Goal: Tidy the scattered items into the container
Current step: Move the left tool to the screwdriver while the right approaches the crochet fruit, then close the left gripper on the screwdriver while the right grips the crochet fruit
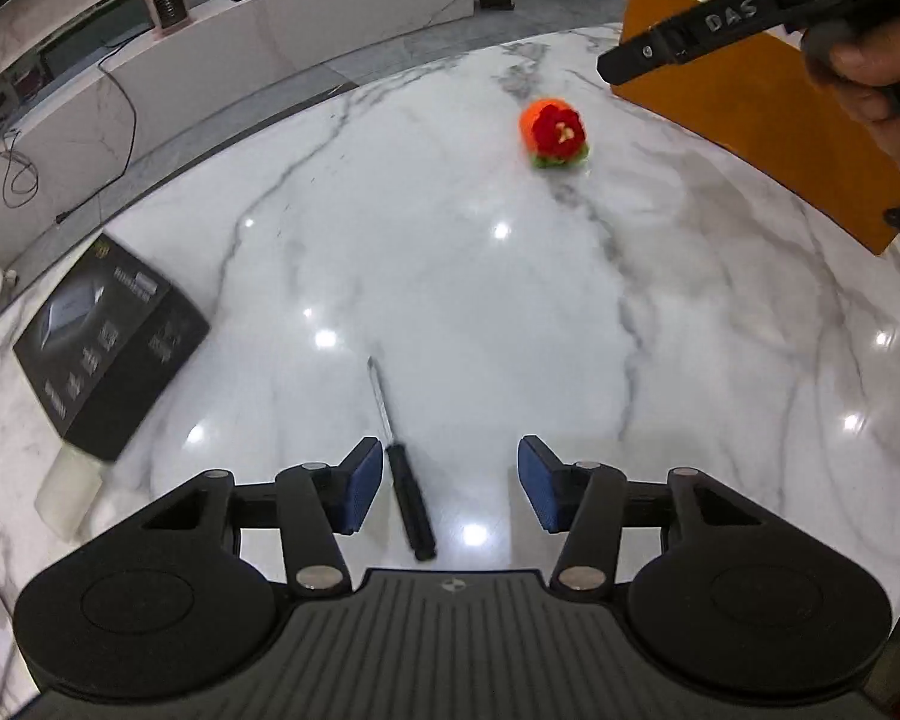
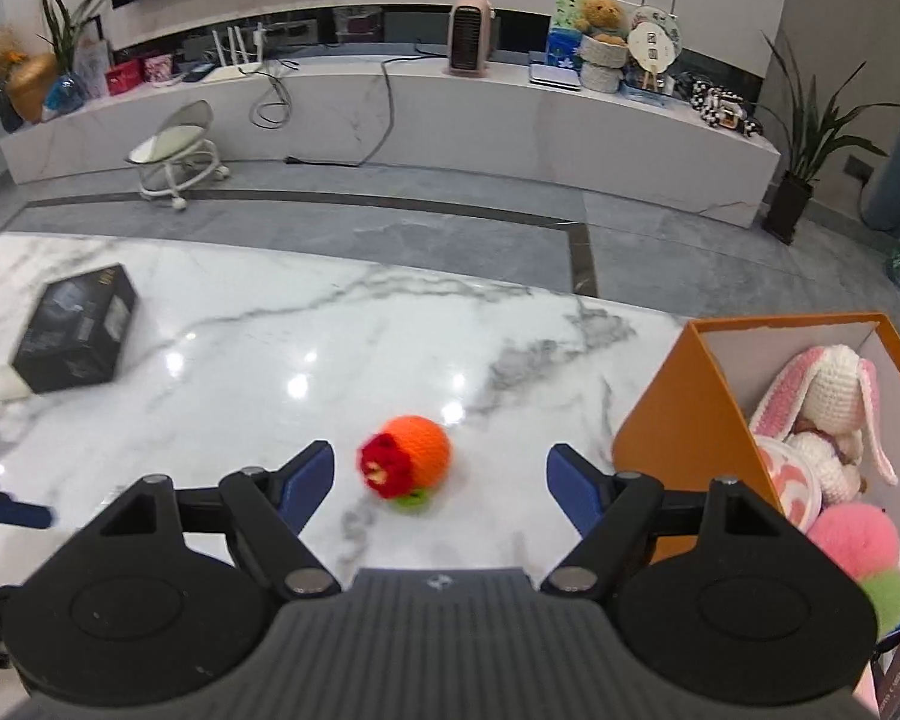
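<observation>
A shiny black box [image 1: 111, 348] sits by the left edge of the smooth white marble table [image 1: 480, 312]. The thin black screwdriver [image 1: 403, 474] lies flat, its metal tip pointing away, between the wide-open left gripper [image 1: 450, 480]. The round, fuzzy orange yarn ball [image 2: 407, 461] sits mid-table between the wide-open right gripper [image 2: 441, 483]. The orange box [image 2: 678, 438] holds soft toys at the right edge.

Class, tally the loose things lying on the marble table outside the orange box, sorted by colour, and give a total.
Black: 2, the carton and the screwdriver
Orange and red: 1, the knitted ball
White: 1, a small block beside the carton
Total: 4
</observation>
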`<state>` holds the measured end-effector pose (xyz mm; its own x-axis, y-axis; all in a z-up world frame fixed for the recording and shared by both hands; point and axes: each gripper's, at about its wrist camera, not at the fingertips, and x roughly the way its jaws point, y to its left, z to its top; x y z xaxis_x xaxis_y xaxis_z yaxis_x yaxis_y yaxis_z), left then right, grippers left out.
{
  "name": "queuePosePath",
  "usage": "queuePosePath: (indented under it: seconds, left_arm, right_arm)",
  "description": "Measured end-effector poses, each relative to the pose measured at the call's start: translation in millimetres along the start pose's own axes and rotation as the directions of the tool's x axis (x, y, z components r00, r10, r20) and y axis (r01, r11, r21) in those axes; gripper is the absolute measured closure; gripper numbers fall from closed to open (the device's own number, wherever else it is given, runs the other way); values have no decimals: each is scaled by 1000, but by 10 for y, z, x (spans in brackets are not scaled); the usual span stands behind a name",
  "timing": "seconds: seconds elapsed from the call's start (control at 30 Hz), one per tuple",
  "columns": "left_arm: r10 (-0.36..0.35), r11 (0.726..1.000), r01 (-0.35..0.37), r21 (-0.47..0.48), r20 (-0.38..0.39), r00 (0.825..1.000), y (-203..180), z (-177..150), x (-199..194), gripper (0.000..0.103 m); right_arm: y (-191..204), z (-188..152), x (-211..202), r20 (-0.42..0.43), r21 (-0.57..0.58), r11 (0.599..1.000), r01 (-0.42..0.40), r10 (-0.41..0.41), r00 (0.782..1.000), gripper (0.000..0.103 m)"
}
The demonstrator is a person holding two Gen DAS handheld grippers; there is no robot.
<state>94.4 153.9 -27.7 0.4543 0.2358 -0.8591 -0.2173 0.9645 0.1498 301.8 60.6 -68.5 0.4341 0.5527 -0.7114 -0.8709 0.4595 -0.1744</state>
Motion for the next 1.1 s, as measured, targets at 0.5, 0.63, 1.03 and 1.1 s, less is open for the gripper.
queuePosePath:
  seconds: [0.5,0.63,1.03,1.1]
  left_arm:
    - [-50,998,49,-44,-38,998,122,-144,128,59]
    - [-29,997,27,-68,-33,999,148,-123,135,59]
    - [-92,917,90,-388,12,996,390,-37,151,37]
    - [-56,938,53,-343,1,998,313,2,169,44]
  right_arm:
    - [-63,-134,479,-12,21,999,-31,31,999,24]
    - [27,-142,554,-3,3,1000,-29,29,1000,26]
    - [96,-125,614,-1,1,1000,-22,22,1000,26]
    - [107,-136,632,-5,-5,1000,-21,21,1000,27]
